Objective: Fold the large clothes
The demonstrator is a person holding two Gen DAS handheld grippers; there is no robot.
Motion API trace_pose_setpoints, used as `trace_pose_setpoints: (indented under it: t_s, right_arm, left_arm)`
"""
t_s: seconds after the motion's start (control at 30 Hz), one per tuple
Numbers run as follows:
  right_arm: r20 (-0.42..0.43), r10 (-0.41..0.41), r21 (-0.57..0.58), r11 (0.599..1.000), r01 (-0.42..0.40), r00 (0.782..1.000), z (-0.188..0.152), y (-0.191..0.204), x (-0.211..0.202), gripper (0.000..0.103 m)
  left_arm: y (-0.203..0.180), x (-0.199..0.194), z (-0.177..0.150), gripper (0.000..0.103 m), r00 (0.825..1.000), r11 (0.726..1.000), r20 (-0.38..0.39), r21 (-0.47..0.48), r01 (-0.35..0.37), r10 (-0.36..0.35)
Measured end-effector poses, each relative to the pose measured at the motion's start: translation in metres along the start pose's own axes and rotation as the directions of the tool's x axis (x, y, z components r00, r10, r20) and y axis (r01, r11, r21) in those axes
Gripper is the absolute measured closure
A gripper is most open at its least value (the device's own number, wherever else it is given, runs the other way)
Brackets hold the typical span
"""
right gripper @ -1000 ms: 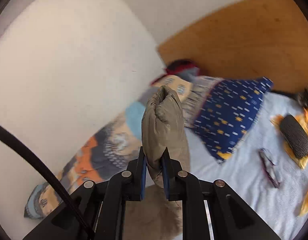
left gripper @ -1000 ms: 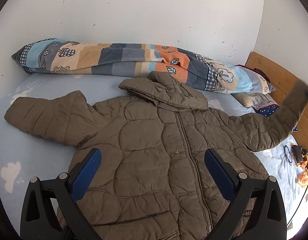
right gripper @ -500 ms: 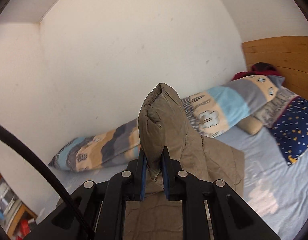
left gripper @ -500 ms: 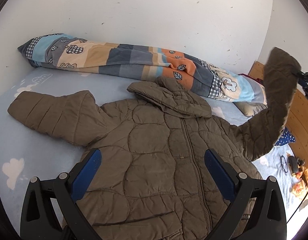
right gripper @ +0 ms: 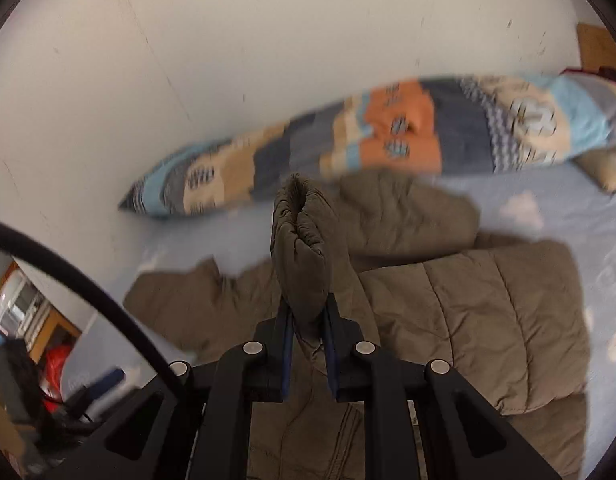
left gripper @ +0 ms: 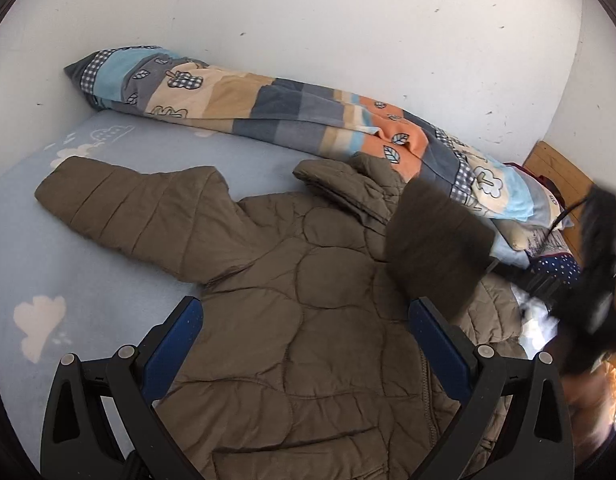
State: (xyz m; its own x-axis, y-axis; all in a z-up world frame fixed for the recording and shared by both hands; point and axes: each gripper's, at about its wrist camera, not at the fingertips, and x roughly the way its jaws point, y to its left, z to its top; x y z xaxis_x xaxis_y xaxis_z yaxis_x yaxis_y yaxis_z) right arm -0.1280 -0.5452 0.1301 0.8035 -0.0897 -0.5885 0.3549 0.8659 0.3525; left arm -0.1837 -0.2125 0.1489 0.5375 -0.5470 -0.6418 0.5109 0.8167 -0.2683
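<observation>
White wall and a pale blue cloud-print bedsheet fill the background, with a patchwork duvet rolled up along the wall. Your left gripper hovers with jaws spread wide and nothing between them, the olive puffer jacket lying flat right below and ahead. Your right gripper is clamped on the sleeve cuff, lifted over the jacket body. Only the right view catches the cluttered wooden shelf down-left of the fingers.
</observation>
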Motion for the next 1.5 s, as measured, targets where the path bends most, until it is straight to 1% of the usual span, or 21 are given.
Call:
trace_pose_setpoints:
  t_s: [0.1, 0.27, 0.47, 0.53, 0.6, 0.67, 0.7, 0.8, 0.83, 0.9, 0.97, 1.0, 1.07, 1.1, 1.17, 1.23, 1.27, 1.3, 1.37, 1.47, 1.5]
  right_arm:
    - [-0.078, -0.010, -0.038, 0.999, 0.007, 0.997, -0.023, 0.003, 0.037, 0.089]
    - [-0.141, 0.001, -0.082, 0.997, -0.013, 0.990, -0.048, 0.015, 0.068, 0.089]
    - [-0.214, 0.054, -0.044, 0.997, -0.065, 0.975, -0.073, 0.020, 0.091, 0.087]
    - [-0.227, 0.066, -0.046, 0.996, -0.078, 0.972, -0.079, 0.021, 0.095, 0.081]
    - [-0.238, 0.103, -0.024, 0.993, -0.112, 0.966, -0.077, 0.020, 0.093, 0.065]
    - [-0.234, 0.148, -0.002, 0.988, -0.153, 0.961, -0.072, 0.019, 0.084, 0.063]
    - [-0.214, 0.172, 0.011, 0.985, -0.174, 0.961, -0.067, 0.017, 0.074, 0.062]
    - [-0.160, 0.190, 0.071, 0.981, -0.181, 0.969, -0.055, 0.006, 0.052, 0.054]
    - [-0.147, 0.181, 0.078, 0.982, -0.171, 0.972, -0.051, 0.003, 0.046, 0.053]
    - [-0.151, 0.128, 0.056, 0.991, -0.121, 0.980, -0.045, 0.002, 0.038, 0.053]
    - [-0.141, 0.112, 0.098, 0.990, -0.098, 0.984, -0.042, -0.004, 0.030, 0.053]
    - [-0.139, 0.102, 0.144, 0.986, -0.082, 0.985, -0.042, -0.011, 0.024, 0.053]
    - [-0.132, 0.082, 0.201, 0.978, -0.055, 0.988, -0.042, -0.023, 0.012, 0.052]
    - [-0.129, 0.057, 0.230, 0.973, -0.026, 0.990, -0.043, -0.033, 0.003, 0.050]
    - [-0.128, 0.002, 0.268, 0.963, 0.033, 0.992, -0.044, -0.051, -0.011, 0.049]
    - [-0.112, -0.084, 0.291, 0.950, 0.113, 0.990, -0.049, -0.074, -0.033, 0.044]
    - [-0.113, -0.128, 0.305, 0.939, 0.157, 0.985, -0.051, -0.087, -0.043, 0.043]
    - [-0.115, -0.170, 0.331, 0.922, 0.200, 0.979, -0.054, -0.102, -0.054, 0.043]
    - [-0.101, -0.204, 0.393, 0.891, 0.227, 0.974, -0.056, -0.127, -0.067, 0.043]
    - [-0.091, -0.215, 0.489, 0.841, 0.232, 0.972, -0.059, -0.164, -0.077, 0.043]
    - [-0.091, -0.222, 0.506, 0.829, 0.237, 0.971, -0.060, -0.170, -0.079, 0.043]
  left_arm:
    - [0.003, -0.001, 0.002, 0.001, 1.000, 1.000, 0.005, -0.006, -0.005, 0.005]
    - [0.008, -0.001, 0.002, 0.001, 1.000, 1.000, 0.004, -0.021, -0.015, 0.015]
    - [0.008, 0.001, 0.003, 0.001, 1.000, 0.999, 0.001, -0.024, -0.025, 0.025]
    - [0.008, 0.001, 0.003, 0.001, 1.000, 0.999, -0.001, -0.025, -0.024, 0.024]
    - [0.007, 0.004, 0.003, 0.001, 1.000, 0.999, -0.011, -0.027, -0.021, 0.021]
    - [0.007, 0.007, 0.003, 0.001, 0.999, 0.999, -0.021, -0.022, -0.025, 0.025]
    - [0.007, 0.008, 0.003, 0.001, 0.999, 0.999, -0.023, -0.023, -0.028, 0.027]
    - [0.014, 0.008, 0.006, 0.001, 0.999, 0.998, -0.025, -0.055, -0.030, 0.029]
    - [0.016, 0.008, 0.007, 0.001, 0.999, 0.997, -0.024, -0.068, -0.023, 0.021]
    - [0.021, 0.009, 0.012, 0.001, 0.999, 0.996, -0.037, -0.087, 0.003, -0.006]
    - [0.024, 0.020, 0.016, 0.001, 0.994, 0.995, -0.091, -0.089, 0.054, -0.063]
    - [0.025, 0.033, 0.018, 0.001, 0.981, 0.989, -0.151, -0.104, 0.103, -0.118]
    - [0.028, 0.054, 0.017, 0.001, 0.953, 0.974, -0.231, -0.157, 0.162, -0.196]
    - [0.031, 0.069, 0.016, 0.001, 0.927, 0.960, -0.282, -0.201, 0.195, -0.248]
    - [0.035, 0.088, 0.010, 0.001, 0.894, 0.939, -0.331, -0.264, 0.220, -0.302]
    - [0.036, 0.097, 0.005, 0.001, 0.883, 0.925, -0.334, -0.299, 0.233, -0.330]
    - [0.034, 0.101, 0.005, 0.001, 0.877, 0.919, -0.332, -0.306, 0.250, -0.349]
    - [0.029, 0.105, 0.005, 0.001, 0.876, 0.916, -0.325, -0.303, 0.262, -0.358]
    - [0.020, 0.110, 0.004, 0.001, 0.881, 0.923, -0.317, -0.275, 0.268, -0.350]
    - [0.004, 0.122, -0.004, 0.006, 0.898, 0.958, -0.348, -0.194, 0.210, -0.268]
    - [0.003, 0.128, -0.010, 0.008, 0.897, 0.963, -0.363, -0.186, 0.197, -0.254]
